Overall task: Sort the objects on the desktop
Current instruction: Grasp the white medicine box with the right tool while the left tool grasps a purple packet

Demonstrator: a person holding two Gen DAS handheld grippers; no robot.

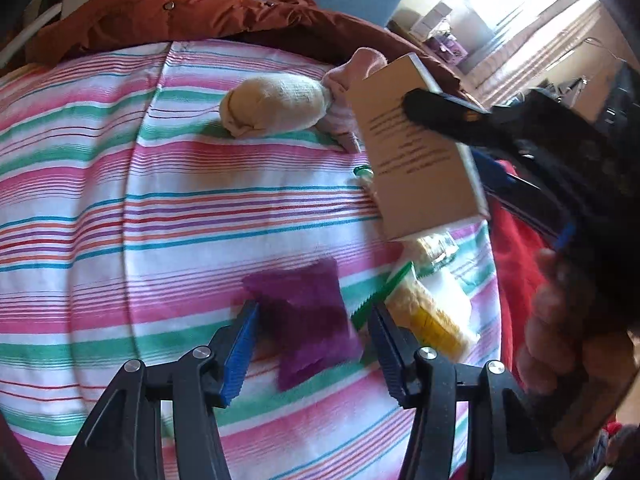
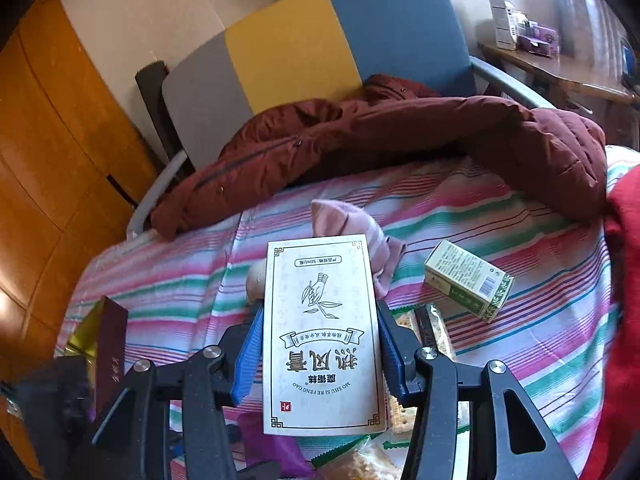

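Note:
A purple pouch (image 1: 308, 320) lies on the striped sheet (image 1: 120, 200). My left gripper (image 1: 312, 309) stands open astride it, a blue pad on each side and not pressing. My right gripper (image 2: 320, 310) is shut on a flat white box (image 2: 320, 332) printed with a leaf drawing, held above the sheet. In the left wrist view the box (image 1: 416, 160) shows its tan back at upper right, with one black finger (image 1: 440, 116) of the right gripper across it. A rolled beige sock (image 1: 276, 108) and a pink sock (image 2: 352, 232) lie beyond.
A green carton (image 2: 468, 280) lies on its side to the right. Yellow snack packets (image 1: 432, 312) sit beside the pouch. A dark red jacket (image 2: 400, 136) covers the far edge, before a grey, yellow and blue chair back (image 2: 292, 48). A maroon box (image 2: 112, 344) stands left, red cloth (image 2: 624, 280) right.

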